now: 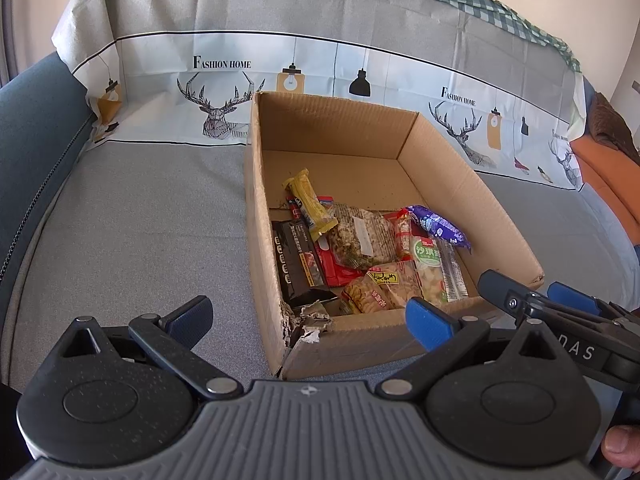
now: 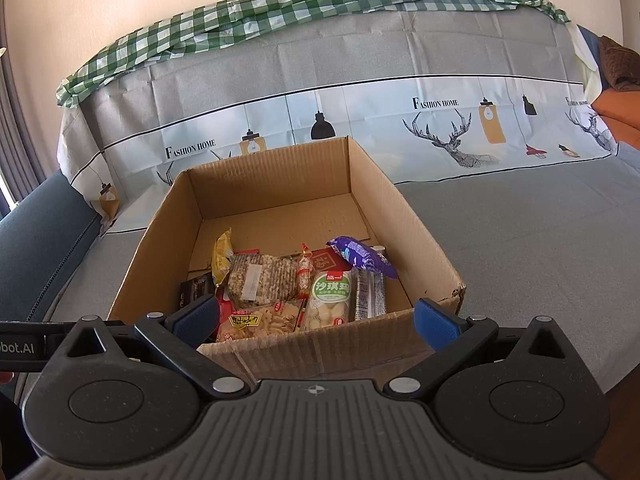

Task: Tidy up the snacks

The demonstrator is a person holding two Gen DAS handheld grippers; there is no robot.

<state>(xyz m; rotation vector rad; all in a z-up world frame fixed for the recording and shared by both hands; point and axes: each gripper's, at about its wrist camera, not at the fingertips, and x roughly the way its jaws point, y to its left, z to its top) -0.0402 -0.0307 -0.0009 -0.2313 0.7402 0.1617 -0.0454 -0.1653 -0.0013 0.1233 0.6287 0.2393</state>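
left wrist view: left gripper (image 1: 308,320) wide open, nothing between the blue pads, held just short of the near wall of the cardboard box (image 1: 360,344). box sits on a grey-covered sofa seat (image 1: 140,220), torn at its near-left corner. snacks lie piled in the near half of the box; the far half of the floor is bare cardboard. contents: black pack (image 1: 294,262) with white characters on the left, yellow bar (image 1: 310,204) leaning on it, clear bag of speckled grain cake (image 1: 362,240) in the middle, red pack (image 1: 334,266) under it, purple pack (image 1: 438,226) on the right, green-and-white pack (image 1: 430,270) with chinese label, orange noodle-snack bag (image 1: 380,286) nearest. chinese text too small to read reliably. right gripper (image 1: 536,292) enters from the right edge, "das" legible on its arm, open, beside the box's near-right corner. thumb tip (image 1: 620,446) at the lower right.

right wrist view: right gripper (image 2: 318,316) open, empty, pads straddling the box's near wall. same packs visible. part of the other tool at the left edge reads "bot.ai". sofa back cover (image 2: 360,60) prints "fashion home" with deer heads and hanging lamps; green checked cloth (image 2: 240,12) along the top.
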